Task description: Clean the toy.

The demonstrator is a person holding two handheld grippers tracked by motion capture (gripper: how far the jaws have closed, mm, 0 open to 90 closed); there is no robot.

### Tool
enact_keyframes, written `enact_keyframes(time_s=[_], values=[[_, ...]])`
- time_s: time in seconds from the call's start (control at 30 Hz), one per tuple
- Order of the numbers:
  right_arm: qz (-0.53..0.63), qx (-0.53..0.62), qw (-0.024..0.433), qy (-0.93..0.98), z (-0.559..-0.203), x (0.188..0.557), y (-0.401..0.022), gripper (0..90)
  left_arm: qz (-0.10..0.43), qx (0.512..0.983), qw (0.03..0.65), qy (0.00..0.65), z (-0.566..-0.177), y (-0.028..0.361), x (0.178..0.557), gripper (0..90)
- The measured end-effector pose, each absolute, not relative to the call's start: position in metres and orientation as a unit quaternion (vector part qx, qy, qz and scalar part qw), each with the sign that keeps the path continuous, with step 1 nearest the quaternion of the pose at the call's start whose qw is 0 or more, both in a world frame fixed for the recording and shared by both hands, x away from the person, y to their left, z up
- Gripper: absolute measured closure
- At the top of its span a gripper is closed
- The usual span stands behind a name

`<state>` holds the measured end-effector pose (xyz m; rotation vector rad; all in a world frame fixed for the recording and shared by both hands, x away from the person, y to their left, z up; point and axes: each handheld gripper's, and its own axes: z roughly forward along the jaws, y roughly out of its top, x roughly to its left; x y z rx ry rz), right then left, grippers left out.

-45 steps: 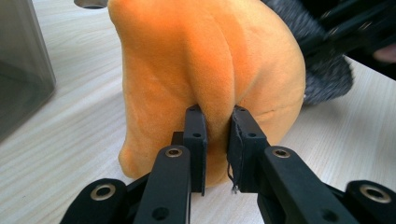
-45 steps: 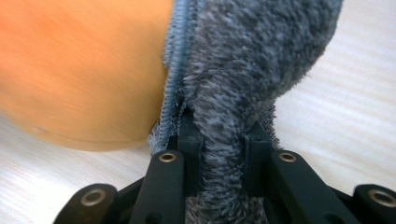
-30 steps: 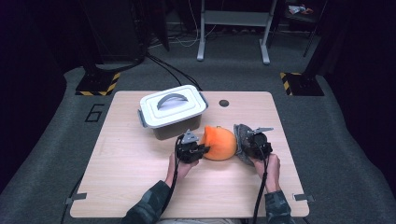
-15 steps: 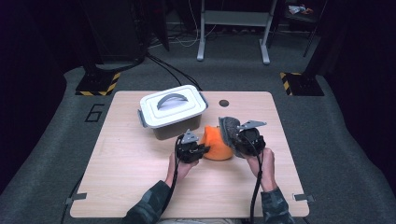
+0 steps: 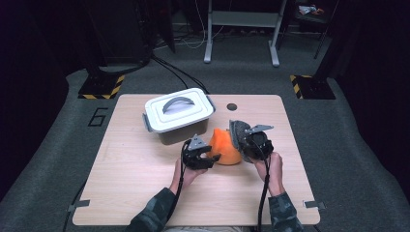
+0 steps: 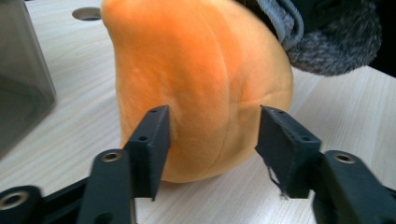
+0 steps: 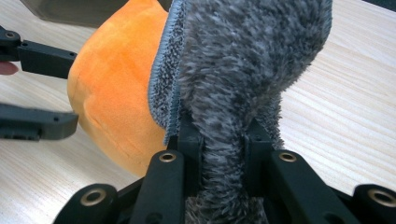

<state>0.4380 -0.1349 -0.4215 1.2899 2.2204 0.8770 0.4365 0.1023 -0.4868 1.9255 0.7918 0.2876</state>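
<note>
An orange plush ball [image 5: 225, 145] [image 6: 201, 84] [image 7: 116, 102] rests on the wooden table [image 5: 135, 193] between both grippers. My left gripper [image 5: 208, 157] [image 6: 212, 144] is at its left side. Its jaws have just been opening, and the plush stands between them with a gap showing at the right pad [image 6: 280, 140]. My right gripper [image 5: 243, 143] [image 7: 223, 140] is shut on a grey fuzzy cloth [image 5: 238, 133] [image 6: 327, 42] [image 7: 243, 70]. The cloth stands upright against the plush's right side and hides part of it.
A white lidded box [image 5: 179, 113] [image 6: 18, 84] with a grey handle sits just behind and left of the plush. A round hole [image 5: 231, 107] [image 6: 88, 13] is in the table's far edge. The person's forearms come in from the near edge.
The right gripper has lifted and shifted left with the grey cloth, up against the orange plush. The left gripper's jaws have spread apart around the plush.
</note>
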Motion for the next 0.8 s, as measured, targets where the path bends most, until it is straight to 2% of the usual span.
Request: enact_keyframes(time_s=[0.07, 0.13, 0.27, 0.37, 0.5, 0.67, 0.8], values=[[0.317, 0.463, 0.212, 0.8, -0.422, 0.439, -0.135, 74.4, 0.125, 0.797, 0.491, 0.329, -0.489, 0.102, 0.436, 41.5], [0.317, 0.462, 0.213, 0.8, -0.422, 0.439, -0.136, 74.4, 0.132, 0.8, 0.484, 0.328, -0.492, 0.101, 0.436, 45.6], [0.318, 0.466, 0.214, 0.797, -0.422, 0.44, -0.136, 74.3, 0.137, 0.799, 0.485, 0.328, -0.495, 0.101, 0.437, 68.6], [0.324, 0.47, 0.214, 0.792, -0.42, 0.439, -0.136, 74.2, 0.14, 0.798, 0.483, 0.33, -0.494, 0.1, 0.436, 78.9], [0.335, 0.463, 0.221, 0.79, -0.411, 0.434, -0.136, 74.1, 0.136, 0.796, 0.484, 0.338, -0.491, 0.1, 0.436, 81.5], [0.357, 0.436, 0.218, 0.797, -0.396, 0.426, -0.126, 74.1, 0.105, 0.786, 0.499, 0.349, -0.484, 0.098, 0.434, 81.9], [0.36, 0.411, 0.211, 0.81, -0.391, 0.421, -0.111, 73.9, 0.109, 0.793, 0.495, 0.337, -0.48, 0.094, 0.432, 81.8]])
